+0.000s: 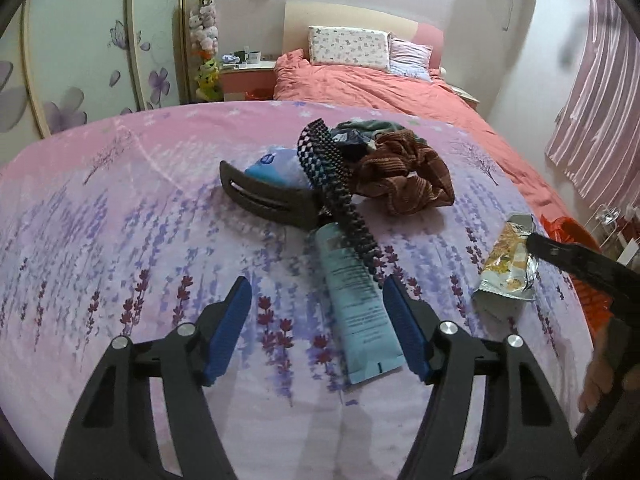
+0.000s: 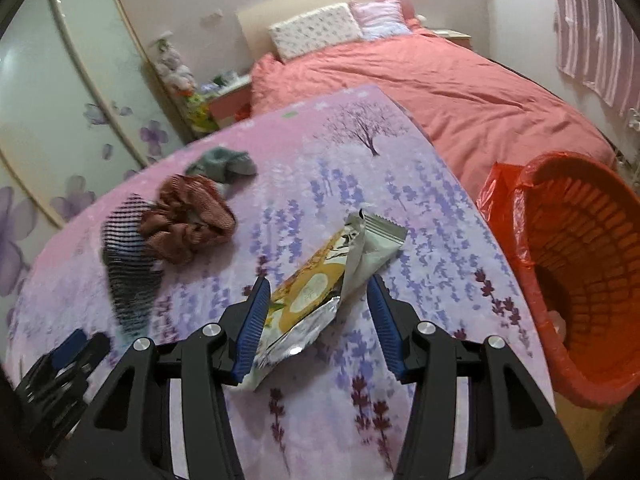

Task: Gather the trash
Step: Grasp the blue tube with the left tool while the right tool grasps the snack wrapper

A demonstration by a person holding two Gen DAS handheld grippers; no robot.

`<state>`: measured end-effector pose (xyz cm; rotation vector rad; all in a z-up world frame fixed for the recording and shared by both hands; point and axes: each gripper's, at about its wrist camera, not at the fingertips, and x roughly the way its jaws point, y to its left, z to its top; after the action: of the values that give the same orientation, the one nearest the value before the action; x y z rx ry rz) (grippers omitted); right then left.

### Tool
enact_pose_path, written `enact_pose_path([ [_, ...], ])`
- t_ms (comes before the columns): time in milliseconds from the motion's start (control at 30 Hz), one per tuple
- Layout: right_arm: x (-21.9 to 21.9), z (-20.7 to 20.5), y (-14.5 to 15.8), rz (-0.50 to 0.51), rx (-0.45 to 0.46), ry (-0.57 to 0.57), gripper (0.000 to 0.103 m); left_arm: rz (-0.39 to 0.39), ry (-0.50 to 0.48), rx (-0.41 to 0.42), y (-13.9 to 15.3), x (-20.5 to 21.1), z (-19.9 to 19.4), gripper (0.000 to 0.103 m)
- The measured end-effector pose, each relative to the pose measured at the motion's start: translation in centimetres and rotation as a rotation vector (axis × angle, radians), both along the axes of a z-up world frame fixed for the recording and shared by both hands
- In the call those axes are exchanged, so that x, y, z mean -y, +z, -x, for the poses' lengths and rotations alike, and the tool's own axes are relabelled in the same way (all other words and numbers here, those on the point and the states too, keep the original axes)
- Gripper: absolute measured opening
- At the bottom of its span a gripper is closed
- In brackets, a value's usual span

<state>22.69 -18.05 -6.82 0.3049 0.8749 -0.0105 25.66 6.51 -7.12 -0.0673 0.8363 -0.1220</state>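
A silver and yellow snack wrapper [image 2: 320, 284] lies on the lavender-print cloth [image 2: 400, 184], between the open fingers of my right gripper [image 2: 318, 320]; its left pad touches or nearly touches the wrapper. The wrapper also shows in the left wrist view [image 1: 508, 260], with the right gripper [image 1: 560, 256] reaching it. My left gripper [image 1: 316, 320] is open above the cloth, with a light blue tube [image 1: 356, 312] lying just inside its right finger. An orange trash basket [image 2: 580, 248] with a red bag liner stands right of the table.
A black hair claw [image 1: 272, 196], a black-and-white checked comb-like clip [image 1: 336, 184], a brown scrunchie [image 1: 404, 172], a blue-white packet [image 1: 276, 164] and a grey-green cloth [image 2: 224, 164] lie mid-table. A bed with a coral cover [image 1: 380, 88] is behind.
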Motion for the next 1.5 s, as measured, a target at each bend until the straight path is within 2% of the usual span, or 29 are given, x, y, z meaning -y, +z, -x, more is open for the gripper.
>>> enact_pose_path([
  [133,-0.7,-1.0,-1.5,-0.018,-0.05,0.005,0.035,0.0,-0.028,-0.027,-0.7,0.9,-1.0,0.056],
  [333,-1.2,-0.7,-1.4,0.034,-0.022,0.016,0.034,-0.006,-0.04,-0.076,-2.1,2.8,-2.9,0.039],
  [433,-1.9,-0.3,-1.5,0.075,-0.004,0.033,0.033,-0.01,-0.015,-0.07,-2.2,2.8,-3.1,0.032],
  [533,-2.5,0.1,-1.5,0.121,0.008,0.069,0.027,0.007,-0.01,-0.08,-2.1,1.8,-3.1,0.031],
  [700,-2.5,0.7,-1.3,0.121,0.012,0.102,0.026,-0.047,0.008,-0.07,-2.0,-1.2,-1.9,0.031],
  [867,-3.6,0.6,-1.2,0.161,0.004,0.116,0.029,-0.058,0.05,-0.067,-2.0,-3.7,-1.8,0.033],
  [967,-4.0,0.5,-1.2,0.189,-0.001,0.118,0.029,-0.076,0.049,-0.06,-2.1,-3.7,-1.6,0.033],
  [1500,-4.1,0.4,-1.4,0.21,-0.005,0.114,0.029,-0.07,0.052,-0.063,-2.1,-4.0,-1.9,0.033],
])
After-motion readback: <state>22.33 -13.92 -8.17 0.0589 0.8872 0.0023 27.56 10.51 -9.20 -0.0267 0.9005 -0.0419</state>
